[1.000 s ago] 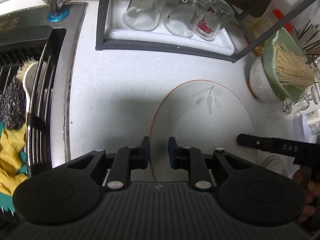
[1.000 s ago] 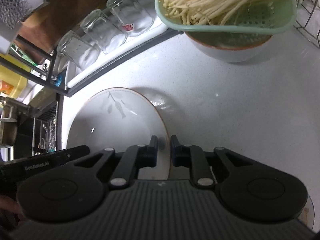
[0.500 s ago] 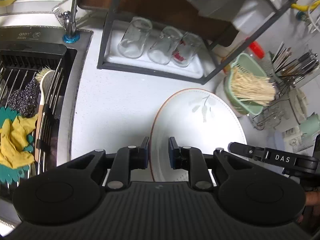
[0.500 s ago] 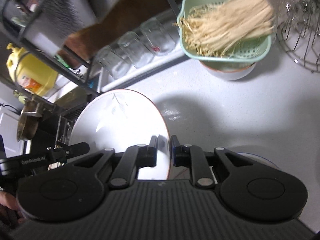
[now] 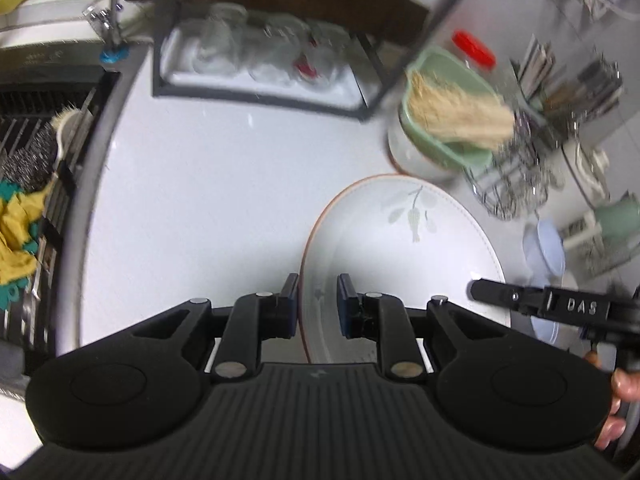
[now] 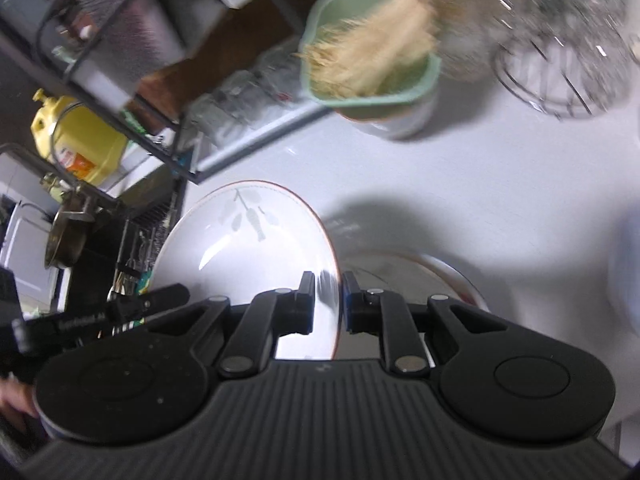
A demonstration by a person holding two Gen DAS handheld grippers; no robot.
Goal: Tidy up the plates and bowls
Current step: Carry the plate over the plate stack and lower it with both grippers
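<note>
Now, plate [image 5: 400, 248]: round glossy white ceramic, rust-edged rim, leaf motif, held above the speckled counter [image 5: 200, 184].
Left gripper [image 5: 317, 300]: pads clamp its left rim.
Right gripper [image 6: 329, 302]: pads clamp the opposite rim.

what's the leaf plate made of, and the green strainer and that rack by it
Leaf plate: looks like glazed ceramic, glossy white with a thin brown rim line and a printed leaf motif; highlights show in the right wrist view. Green strainer: probably matte plastic, pale green with thick soft-edged walls. Wire rack: seemingly shiny metal wire, though blurred.
</note>
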